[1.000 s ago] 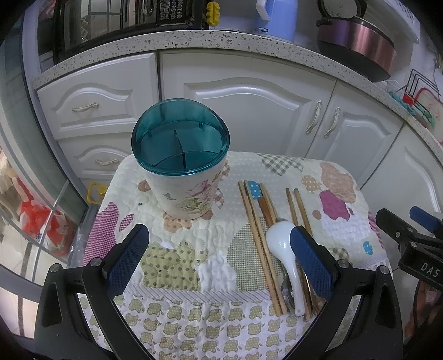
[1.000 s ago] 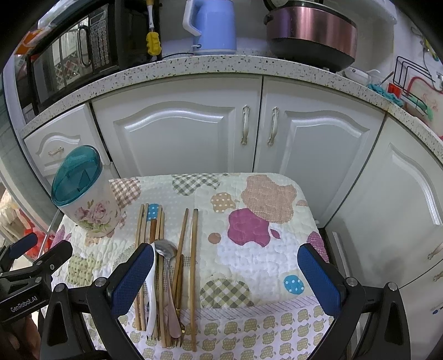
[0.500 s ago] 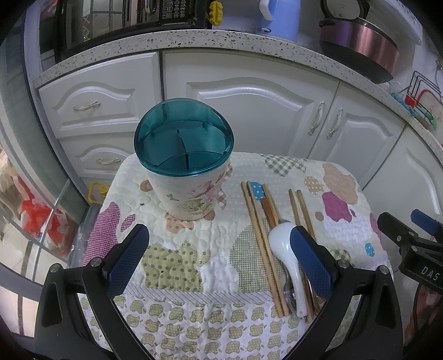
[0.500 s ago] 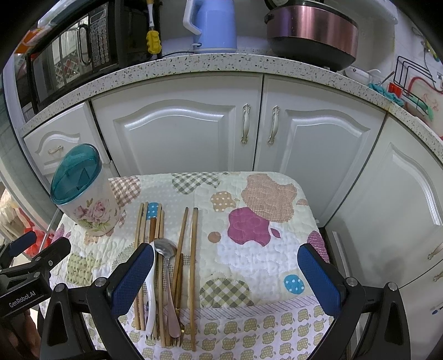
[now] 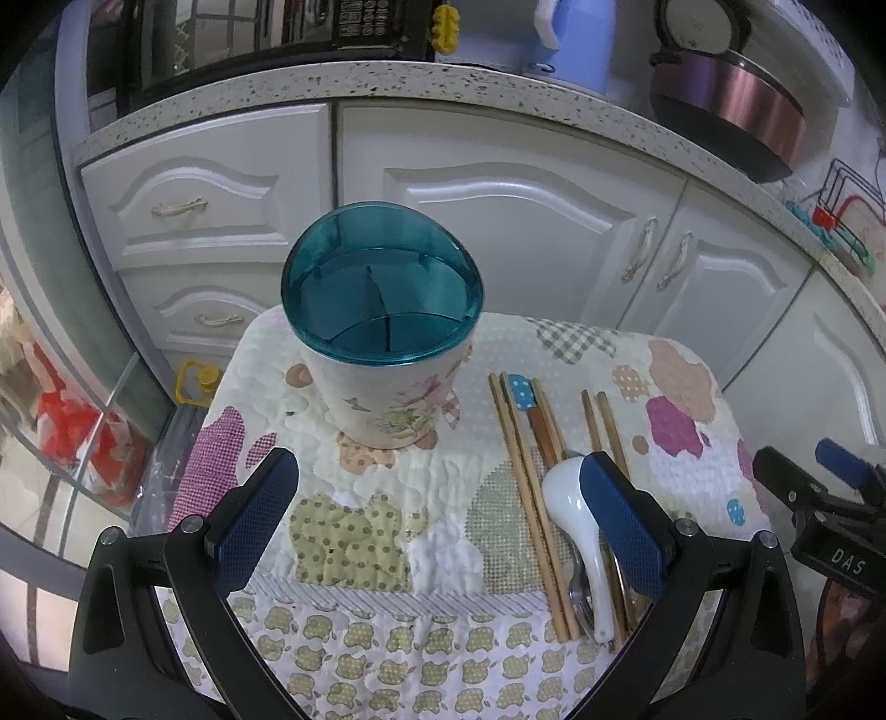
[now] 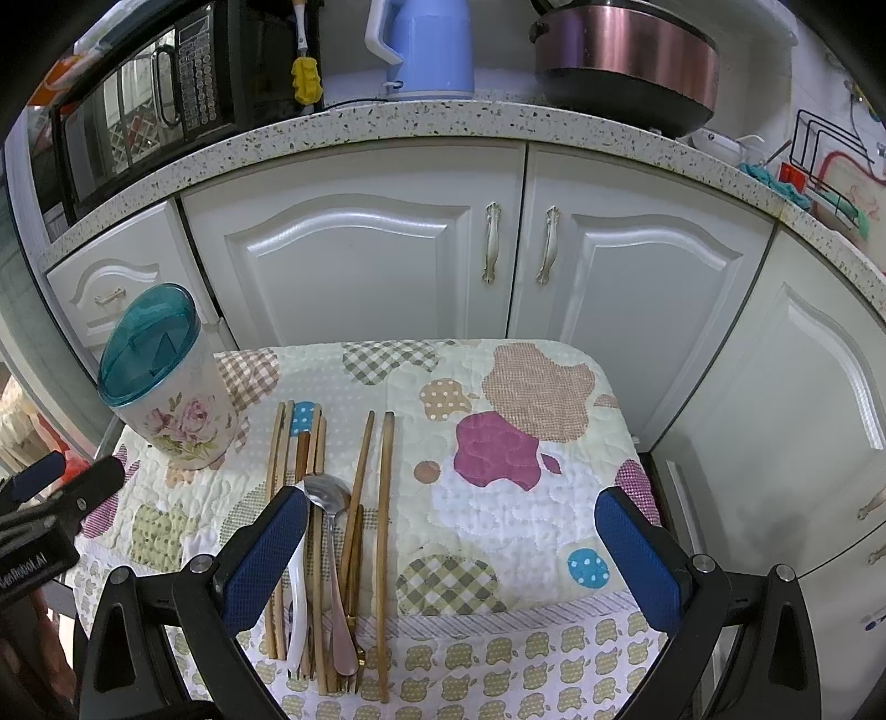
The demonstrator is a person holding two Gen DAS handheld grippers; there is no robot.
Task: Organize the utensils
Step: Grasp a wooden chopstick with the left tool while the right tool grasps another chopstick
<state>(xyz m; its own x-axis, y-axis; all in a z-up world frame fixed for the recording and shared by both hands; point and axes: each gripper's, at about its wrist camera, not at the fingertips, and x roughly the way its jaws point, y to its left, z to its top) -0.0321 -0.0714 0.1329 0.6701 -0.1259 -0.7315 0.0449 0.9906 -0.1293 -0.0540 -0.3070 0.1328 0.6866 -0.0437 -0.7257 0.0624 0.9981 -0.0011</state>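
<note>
On the quilted surface [image 6: 498, 498], both tongs [image 5: 437, 515] [image 6: 451, 554] gape empty; chopsticks [image 6: 385, 526] beside the holder [image 5: 382, 332] could scatter if nudged.

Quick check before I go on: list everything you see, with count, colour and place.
Utensil holder: one, floral white with teal lid, left on cloth.
Chopsticks: several, wooden, right of the holder; exact count unclear.
Ceramic spoon: one, white, among chopsticks.
Metal spoon: one, silver, pink handle, among chopsticks.
Cloth: one, patchwork, under everything.
Kettle: one, blue, on counter.
Microwave: one, black, counter left.
Rice cooker: one, copper, counter right.
Left gripper: open, above cloth.
Right gripper: open, above cloth.
</note>
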